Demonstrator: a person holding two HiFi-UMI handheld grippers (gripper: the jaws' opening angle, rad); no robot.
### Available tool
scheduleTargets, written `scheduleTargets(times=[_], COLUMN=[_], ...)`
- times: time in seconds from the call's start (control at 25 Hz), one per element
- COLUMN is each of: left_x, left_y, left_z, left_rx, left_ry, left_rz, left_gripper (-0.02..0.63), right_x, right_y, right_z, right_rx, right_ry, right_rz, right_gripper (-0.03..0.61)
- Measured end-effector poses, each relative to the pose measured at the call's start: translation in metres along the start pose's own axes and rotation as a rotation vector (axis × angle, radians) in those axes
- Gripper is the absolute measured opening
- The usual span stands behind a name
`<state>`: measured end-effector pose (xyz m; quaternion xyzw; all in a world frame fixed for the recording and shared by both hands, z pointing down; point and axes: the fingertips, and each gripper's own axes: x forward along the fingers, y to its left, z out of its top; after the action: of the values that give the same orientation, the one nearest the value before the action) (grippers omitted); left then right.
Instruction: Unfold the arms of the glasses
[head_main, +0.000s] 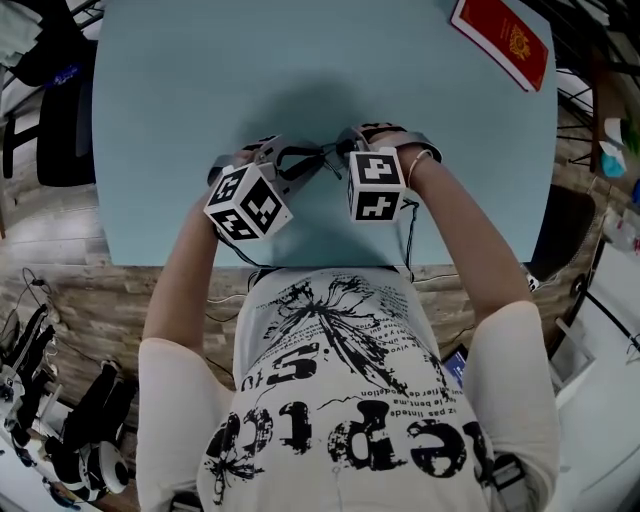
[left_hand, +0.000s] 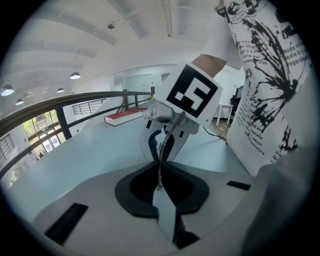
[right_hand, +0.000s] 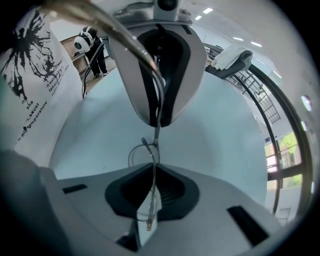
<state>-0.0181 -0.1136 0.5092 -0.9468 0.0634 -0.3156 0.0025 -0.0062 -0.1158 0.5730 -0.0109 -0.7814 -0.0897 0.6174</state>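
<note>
Your left gripper (head_main: 290, 166) has its jaws pressed together on a thin wire of the glasses (head_main: 322, 154), most likely one arm, with nothing else between them. The glasses hang between your two grippers, over the table (head_main: 180, 90) near the middle of its near edge. Their long axis runs left to right, straight from one pair of jaws to the other, so neither hand is the nearer one. Both already have hold. Your right gripper (head_main: 347, 152) is likewise closed on the frame, pinching it beside a rounded lens (right_hand: 142, 152) that shows just past its tips. The frame is fine dark wire and the lens is clear and slim-rimmed. It looks easy to bend, so I'd judge the next swing needs a gentle pull along that line. A red book (head_main: 503, 38) lies well apart at the far right corner.
</note>
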Motion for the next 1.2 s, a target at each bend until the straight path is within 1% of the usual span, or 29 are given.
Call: scheduleTargets(times=[0.12,0.28,0.48,0.6,0.72,0.88,1.04,1.2], left_x=[0.0,0.0,0.0,0.0,0.0,0.003,0.005,0.005], left_y=[0.0,-0.002,-0.003,-0.003,-0.002,0.001,0.001,0.004], left_z=[-0.001,-0.002,-0.003,-0.002,-0.001,0.0,0.001,0.001], left_rx=[-0.001,0.012,0.023,0.027,0.038,0.043,0.029,-0.005], left_ry=[-0.001,0.007,0.022,0.028,0.037,0.047,0.054,0.049], left_rz=[-0.006,-0.019,-0.029,-0.022,-0.01,-0.003,0.005,0.013], left_gripper=[0.031,0.031,0.031,0.031,0.031,0.031,0.031,0.031], right_x=[-0.005,-0.02,-0.044,-0.06,-0.072,-0.083,-0.093,-0.104], right_y=[0.0,0.002,0.0,-0.003,-0.004,-0.004,0.0,0.001], right_z=[-0.001,-0.003,-0.004,-0.011,-0.021,-0.033,-0.041,-0.052], right_rx=[-0.017,-0.04,-0.059,-0.03,0.031,0.117,0.162,0.209], right_ry=[-0.013,-0.058,-0.13,-0.148,-0.169,-0.201,-0.221,-0.234], right_rz=[-0.01,-0.038,-0.115,-0.17,-0.213,-0.229,-0.251,-0.3], right_gripper=[0.028,0.026,0.026,0.021,0.021,0.022,0.023,0.026])
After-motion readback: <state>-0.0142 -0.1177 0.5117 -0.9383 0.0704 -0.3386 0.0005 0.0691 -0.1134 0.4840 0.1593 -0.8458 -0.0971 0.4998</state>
